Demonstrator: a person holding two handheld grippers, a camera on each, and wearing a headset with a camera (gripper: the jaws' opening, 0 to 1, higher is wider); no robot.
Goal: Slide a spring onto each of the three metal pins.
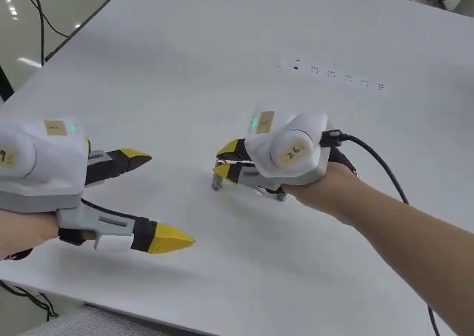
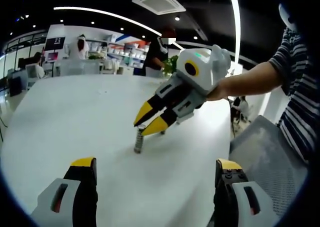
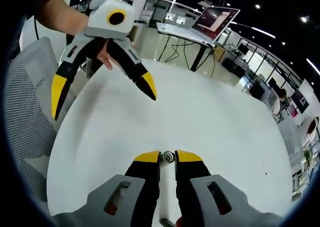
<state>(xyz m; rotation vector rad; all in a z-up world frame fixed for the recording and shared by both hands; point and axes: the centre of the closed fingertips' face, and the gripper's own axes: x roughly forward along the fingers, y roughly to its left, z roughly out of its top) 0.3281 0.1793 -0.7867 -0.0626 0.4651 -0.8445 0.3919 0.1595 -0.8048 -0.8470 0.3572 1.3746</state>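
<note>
A small metal spring (image 1: pixel 217 181) stands upright on the white table (image 1: pixel 185 62). My right gripper (image 1: pixel 224 162) points down at it, jaws nearly together with the spring's top between the tips. In the right gripper view the spring (image 3: pixel 168 157) shows end-on between the yellow tips of the right gripper (image 3: pixel 168 156). From the left gripper view, the spring (image 2: pixel 139 140) rises under the right gripper (image 2: pixel 149 120). A small metal piece (image 1: pixel 281 196) lies under that gripper's body. My left gripper (image 1: pixel 159 199) hovers to the left, open with nothing between its jaws, about a hand's width from the spring.
A row of small printed marks (image 1: pixel 333 73) lies on the far side of the table. A black cable (image 1: pixel 378 162) trails from the right gripper. A grey mesh chair (image 2: pixel 265 152) stands at the table's near edge. People stand far behind the table.
</note>
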